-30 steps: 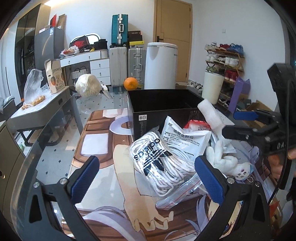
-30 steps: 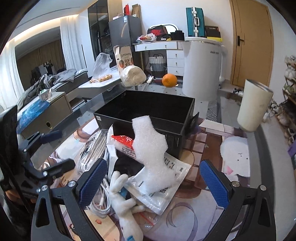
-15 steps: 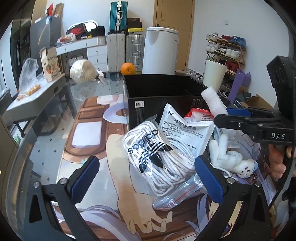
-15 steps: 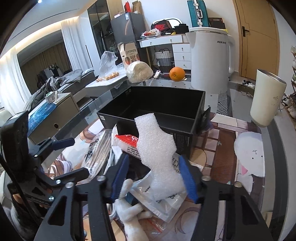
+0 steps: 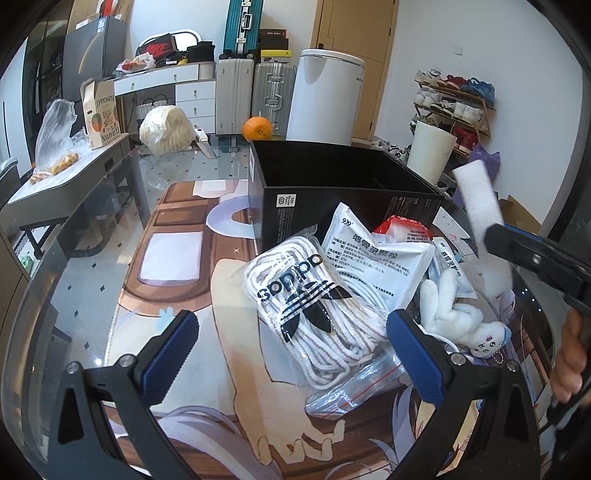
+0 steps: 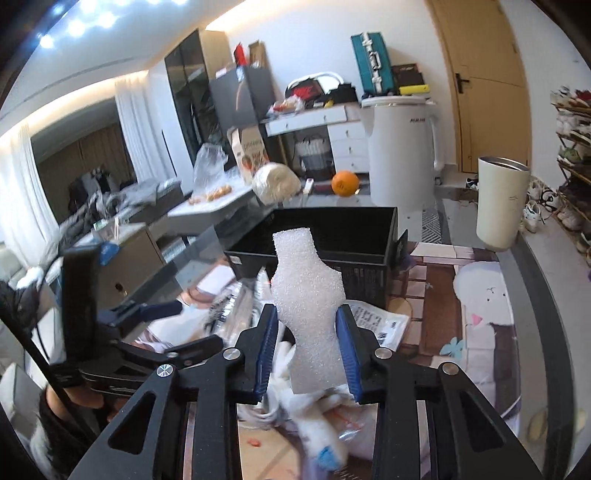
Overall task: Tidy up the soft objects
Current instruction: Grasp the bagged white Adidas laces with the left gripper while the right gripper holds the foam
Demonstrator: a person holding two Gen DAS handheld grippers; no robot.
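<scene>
**Foam piece pinched and raised in front of the black box**

Left wrist view: a glass table [image 5: 110, 206] carries a printed cartoon mat [image 5: 236, 332] and, toward the far side, an open black box [image 5: 332, 184]. In front of the box lies a heap of soft things: a clear bag of white rope [image 5: 310, 310] with a black trefoil logo, a white medicine sachet [image 5: 373, 258], a red-and-white packet [image 5: 406, 230] and a white plush toy [image 5: 465, 321]. An orange [image 5: 257, 128] and a wrapped pale bundle [image 5: 166, 129] sit at the table's far edge. Behind stand a white cylindrical appliance [image 5: 325, 96], suitcases [image 5: 255, 88], a shoe rack [image 5: 458, 99] and a wooden door [image 5: 354, 33]. The left gripper [image 5: 291, 350] is spread wide, its blue pads either side of the rope bag and touching nothing. At the right edge the white foam piece [image 5: 476, 192] sticks up from the other gripper's black jaw, above the heap.

Right wrist view: the same black box [image 6: 332, 236] sits straight ahead, with the orange [image 6: 344, 182] and the white appliance [image 6: 402, 147] beyond, a cream bin [image 6: 500, 199] to the right and curtains [image 6: 22, 192] far left. The right gripper [image 6: 308, 347] is pressed onto the foam piece [image 6: 306, 291], both blue pads [image 6: 267, 347] against its narrow waist, holding it upright over the blurred heap, just short of the box's near wall.
</scene>
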